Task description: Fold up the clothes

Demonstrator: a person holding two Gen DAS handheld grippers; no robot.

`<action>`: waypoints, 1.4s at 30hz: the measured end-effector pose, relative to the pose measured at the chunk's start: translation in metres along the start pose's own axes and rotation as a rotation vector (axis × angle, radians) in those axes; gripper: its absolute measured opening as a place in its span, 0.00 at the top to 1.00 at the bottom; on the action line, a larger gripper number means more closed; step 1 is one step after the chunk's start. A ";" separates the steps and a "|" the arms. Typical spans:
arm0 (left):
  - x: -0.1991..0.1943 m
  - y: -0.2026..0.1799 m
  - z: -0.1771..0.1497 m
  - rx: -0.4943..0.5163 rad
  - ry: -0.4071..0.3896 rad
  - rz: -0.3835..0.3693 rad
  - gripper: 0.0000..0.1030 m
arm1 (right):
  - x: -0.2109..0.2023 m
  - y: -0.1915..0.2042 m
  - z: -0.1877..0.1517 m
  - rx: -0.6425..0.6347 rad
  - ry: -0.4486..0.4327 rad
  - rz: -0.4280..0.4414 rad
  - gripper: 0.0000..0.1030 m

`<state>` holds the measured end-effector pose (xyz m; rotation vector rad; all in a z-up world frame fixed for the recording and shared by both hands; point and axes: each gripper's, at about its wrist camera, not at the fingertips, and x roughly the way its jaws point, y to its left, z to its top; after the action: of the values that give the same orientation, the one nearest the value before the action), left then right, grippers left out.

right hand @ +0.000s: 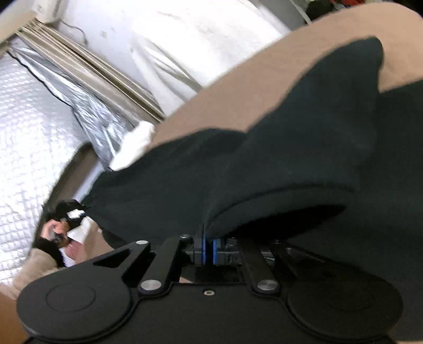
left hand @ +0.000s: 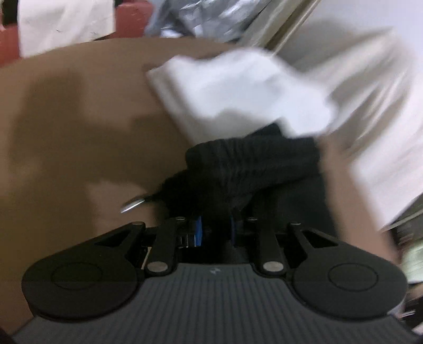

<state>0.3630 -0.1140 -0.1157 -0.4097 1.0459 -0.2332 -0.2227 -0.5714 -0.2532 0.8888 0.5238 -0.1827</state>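
A black garment with a gathered elastic waistband hangs over the brown table. My left gripper is shut on the bunched waistband; a drawstring with a metal tip dangles to its left. My right gripper is shut on another edge of the same black garment, which drapes up and away across the brown table. The left gripper and the hand that holds it show at the left of the right wrist view. The fingertips of both grippers are hidden by the cloth.
A white folded cloth lies on the table beyond the black garment, also seen in the right wrist view. Silver bubble-foil sheeting and a white wall lie past the table edge. A red seat stands behind the table.
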 end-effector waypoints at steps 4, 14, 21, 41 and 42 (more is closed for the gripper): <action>0.015 0.031 0.004 -0.180 0.071 -0.032 0.75 | 0.006 -0.007 -0.014 0.018 0.002 -0.024 0.95; 0.031 0.063 -0.002 -0.370 0.133 -0.118 0.69 | 0.011 0.002 -0.008 0.008 0.008 -0.071 0.95; 0.007 0.013 -0.005 0.007 0.103 0.156 0.32 | 0.004 0.008 -0.010 -0.037 0.029 -0.077 0.91; -0.042 -0.308 -0.240 0.779 0.090 -0.190 0.11 | -0.056 -0.027 0.105 0.128 -0.138 -0.326 0.32; -0.035 -0.322 -0.255 0.811 0.093 -0.191 0.10 | -0.045 -0.037 0.111 0.190 -0.114 -0.385 0.32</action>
<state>0.1254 -0.4457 -0.0593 0.2415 0.9153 -0.8162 -0.2353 -0.6840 -0.1987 0.9495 0.5734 -0.6385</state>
